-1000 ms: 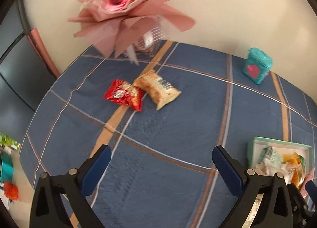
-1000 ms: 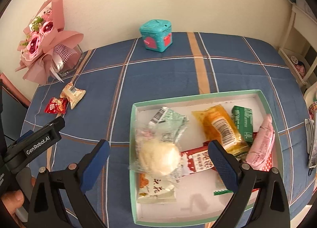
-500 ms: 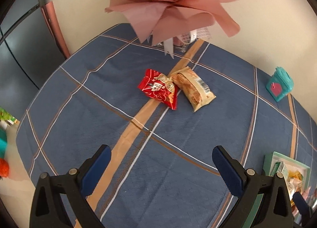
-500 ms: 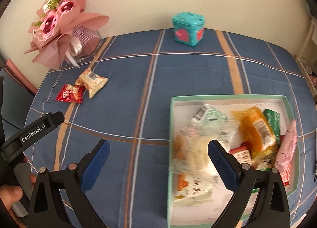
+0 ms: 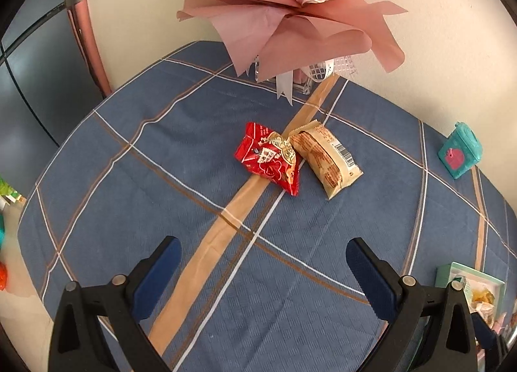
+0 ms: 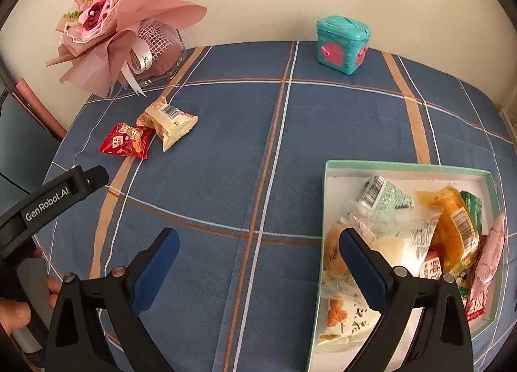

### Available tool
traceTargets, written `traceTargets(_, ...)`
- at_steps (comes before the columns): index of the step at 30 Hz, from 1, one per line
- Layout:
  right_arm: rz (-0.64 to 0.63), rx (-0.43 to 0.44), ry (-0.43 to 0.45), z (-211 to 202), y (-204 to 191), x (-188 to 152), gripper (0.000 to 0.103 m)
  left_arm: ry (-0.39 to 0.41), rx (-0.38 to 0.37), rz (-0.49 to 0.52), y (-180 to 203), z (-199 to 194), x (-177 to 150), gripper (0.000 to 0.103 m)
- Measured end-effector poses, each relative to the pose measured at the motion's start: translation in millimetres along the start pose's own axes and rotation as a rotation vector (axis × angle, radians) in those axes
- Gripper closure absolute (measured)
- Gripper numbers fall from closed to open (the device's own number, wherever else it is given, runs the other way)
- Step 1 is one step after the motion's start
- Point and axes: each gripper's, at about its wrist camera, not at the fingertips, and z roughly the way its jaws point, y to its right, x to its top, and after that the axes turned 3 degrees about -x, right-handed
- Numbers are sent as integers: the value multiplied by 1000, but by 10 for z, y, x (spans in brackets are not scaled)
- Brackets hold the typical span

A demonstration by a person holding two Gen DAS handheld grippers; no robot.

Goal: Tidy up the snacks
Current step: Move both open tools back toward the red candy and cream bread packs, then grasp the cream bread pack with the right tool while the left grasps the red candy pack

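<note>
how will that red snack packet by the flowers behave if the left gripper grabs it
The red snack packet looks puffy and crinkled, so it will probably flex and crumple rather than stay stiff. Its glossy film may be slippery between the pads. It touches the beige snack packet, so a push would likely nudge that one too.

Black tool [image 5: 263, 270] frames, blue pads [image 6: 362, 267], silver screws.

Two snack packets [image 5: 292, 158] side by side before the bouquet [image 5: 290, 6] — box [image 6: 329, 210] far right
</note>
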Motion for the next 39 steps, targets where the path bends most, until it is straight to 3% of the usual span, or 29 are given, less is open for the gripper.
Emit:
traceTargets(13, -42, -39, 9, 237, -157, 146, 4, 41, -63, -79, -149, 205, 192, 0)
traceTargets(25, -90, 51, 17, 530, -473, 618, 4, -49, -145, -69, -287, 605, 631, 1)
traceTargets(29, -134, 89, 22, 700, -673, 823, 4, -63, -140, -52, -330, 742, 730, 1)
traceTargets(39, -295, 116, 5, 1188, -1214, 1111, 7, -120, -220, -72, -379, 1115, 893, 6)
